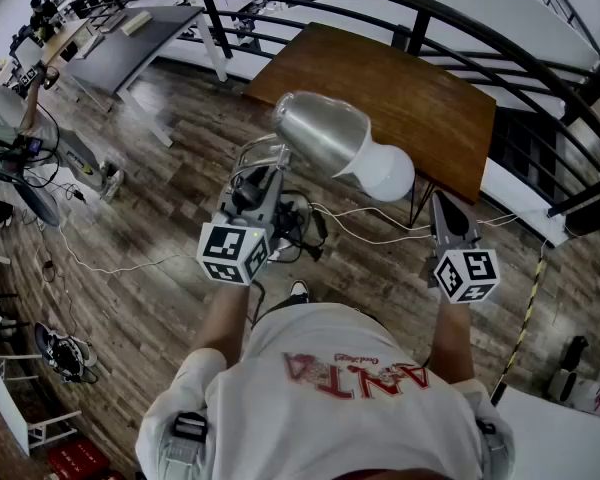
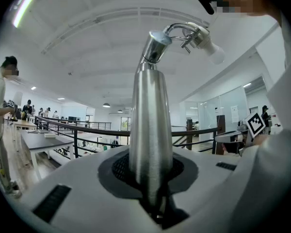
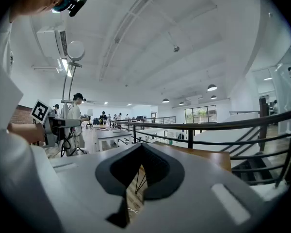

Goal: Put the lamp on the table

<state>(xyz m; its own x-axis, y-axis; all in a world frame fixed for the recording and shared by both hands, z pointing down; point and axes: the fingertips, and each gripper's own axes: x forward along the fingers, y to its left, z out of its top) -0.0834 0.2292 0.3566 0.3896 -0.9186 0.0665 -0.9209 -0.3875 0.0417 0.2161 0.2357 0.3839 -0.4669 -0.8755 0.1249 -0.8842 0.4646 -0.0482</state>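
Observation:
The lamp has a silver metal shade with a white bulb and hangs in the air over the floor, in front of the brown wooden table. My left gripper is shut on the lamp's metal stem, which runs up between the jaws to the bent neck and head. My right gripper is to the right of the lamp, shut and empty, and points at the table. The lamp also shows at the left of the right gripper view.
A black metal railing curves round the far side of the table. A grey table stands at the far left, and white cables lie on the wooden floor. A person stands at the left edge.

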